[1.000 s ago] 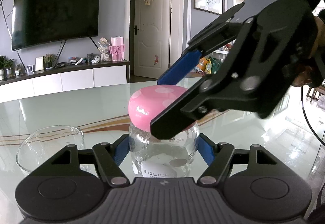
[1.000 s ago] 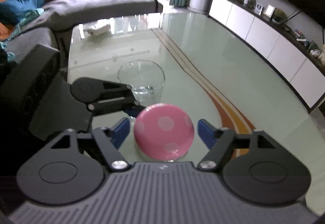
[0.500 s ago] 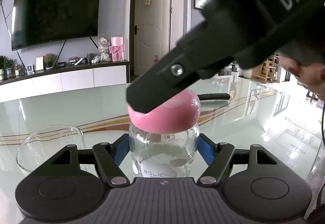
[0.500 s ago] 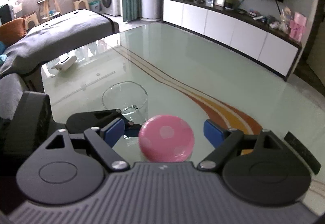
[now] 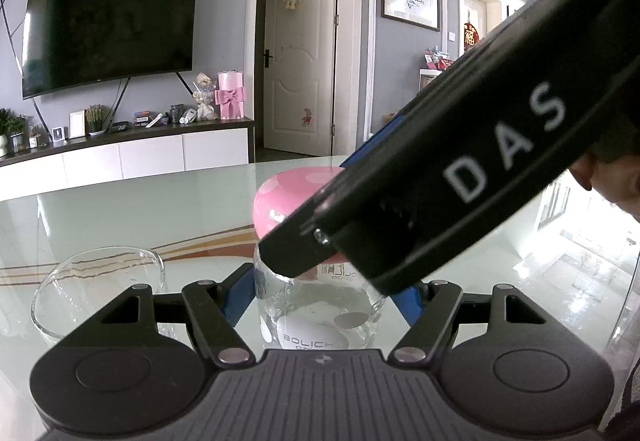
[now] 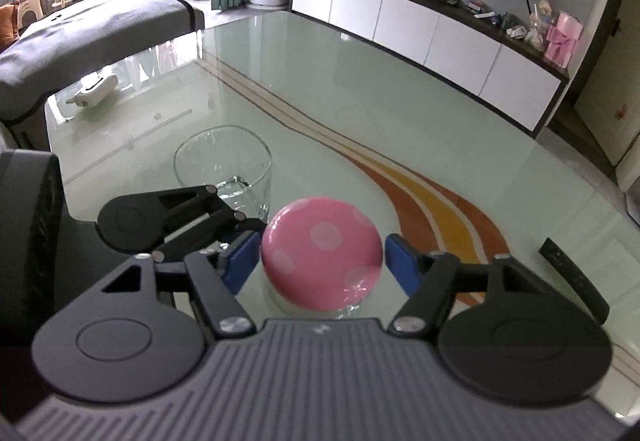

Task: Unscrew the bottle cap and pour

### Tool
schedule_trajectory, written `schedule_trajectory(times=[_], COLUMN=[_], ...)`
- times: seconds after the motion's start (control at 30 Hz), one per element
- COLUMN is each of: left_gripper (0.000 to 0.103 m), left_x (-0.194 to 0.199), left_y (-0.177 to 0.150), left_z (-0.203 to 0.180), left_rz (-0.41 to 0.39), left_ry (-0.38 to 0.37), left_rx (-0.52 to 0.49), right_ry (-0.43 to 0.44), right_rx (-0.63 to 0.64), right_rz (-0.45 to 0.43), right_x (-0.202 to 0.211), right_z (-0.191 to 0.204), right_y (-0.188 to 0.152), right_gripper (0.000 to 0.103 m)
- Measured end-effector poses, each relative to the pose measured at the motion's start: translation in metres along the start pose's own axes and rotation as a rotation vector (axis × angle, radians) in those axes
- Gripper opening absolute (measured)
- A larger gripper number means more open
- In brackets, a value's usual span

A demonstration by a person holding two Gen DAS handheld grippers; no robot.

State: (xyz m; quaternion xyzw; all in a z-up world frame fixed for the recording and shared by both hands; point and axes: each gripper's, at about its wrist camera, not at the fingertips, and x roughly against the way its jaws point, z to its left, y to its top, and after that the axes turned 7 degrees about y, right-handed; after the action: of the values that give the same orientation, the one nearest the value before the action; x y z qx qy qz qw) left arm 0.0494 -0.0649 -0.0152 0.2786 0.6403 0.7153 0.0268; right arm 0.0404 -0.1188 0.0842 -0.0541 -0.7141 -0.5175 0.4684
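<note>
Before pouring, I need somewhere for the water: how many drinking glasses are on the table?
1. The drinking glass stands on the glass table, just beyond the pink-capped bottle; none other shows.

"DAS" on right gripper [image 5: 308, 241], "BOLICH" on bottle [image 5: 316, 305]

Both grippers [image 5: 320, 293] [image 6: 322, 261] are matte black with blue pads [image 6: 400, 265], silver screws [image 5: 234, 353], ribbed grey bases; one apparently reads "DAS".

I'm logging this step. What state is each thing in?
Pink polka-dot cap: on the bottle, gripped.
Glass bottle: upright, capped, clamped.
Glass cup: upright, a little water inside.
Left hand-held gripper: shut on bottle.
Right hand-held gripper: shut on cap.
</note>
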Motion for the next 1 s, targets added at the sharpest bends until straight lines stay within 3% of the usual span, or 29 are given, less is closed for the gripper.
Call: schedule_trajectory(times=[0.43,1.0], left_gripper=[0.074,0.074], left_x=[0.002,0.005], left_y=[0.000,-0.002], left_z=[-0.001,0.000], left_rz=[0.001,0.001], left_ry=[0.000,-0.002], left_rx=[0.001,0.002], right_ry=[0.056,0.225], right_rx=[0.083,0.198], right_rz=[0.002,-0.013], right_x=[0.003,0.006], right_z=[-0.005,-0.025], right_y=[0.000,0.001], right_gripper=[0.065,0.065])
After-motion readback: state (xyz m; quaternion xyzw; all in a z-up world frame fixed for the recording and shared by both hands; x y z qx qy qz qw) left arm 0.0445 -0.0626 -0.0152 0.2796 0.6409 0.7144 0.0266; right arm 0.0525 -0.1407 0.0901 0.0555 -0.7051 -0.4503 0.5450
